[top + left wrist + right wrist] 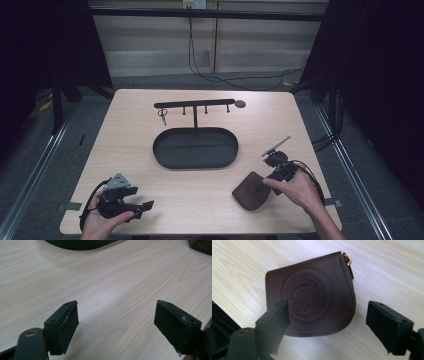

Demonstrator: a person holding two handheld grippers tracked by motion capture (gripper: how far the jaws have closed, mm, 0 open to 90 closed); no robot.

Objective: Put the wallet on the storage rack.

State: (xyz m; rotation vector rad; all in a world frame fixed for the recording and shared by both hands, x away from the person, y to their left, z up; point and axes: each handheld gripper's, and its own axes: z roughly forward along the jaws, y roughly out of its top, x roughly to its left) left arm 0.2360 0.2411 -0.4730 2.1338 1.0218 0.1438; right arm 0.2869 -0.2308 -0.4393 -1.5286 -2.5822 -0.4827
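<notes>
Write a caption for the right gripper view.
Open right gripper poised over a brown embossed coin pouch on the wooden table.

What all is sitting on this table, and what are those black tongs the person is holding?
Table: one, pale wood, in the middle of the high view.
Tray: one, black, oval, at the table's centre.
Hook rack: one, black bar on a post rising from the tray's far side.
Keys: one small bunch, metallic, hanging from the rack's left end.
Round disc: one, grey, by the rack's right end; what it is I cannot tell.
Coin purse: one, dark brown with an embossed round emblem, flat on the table near the right front.
Left tongs: one, black, open over bare wood, held near the left front edge.
Right tongs: one, black, open, above the purse.
</notes>
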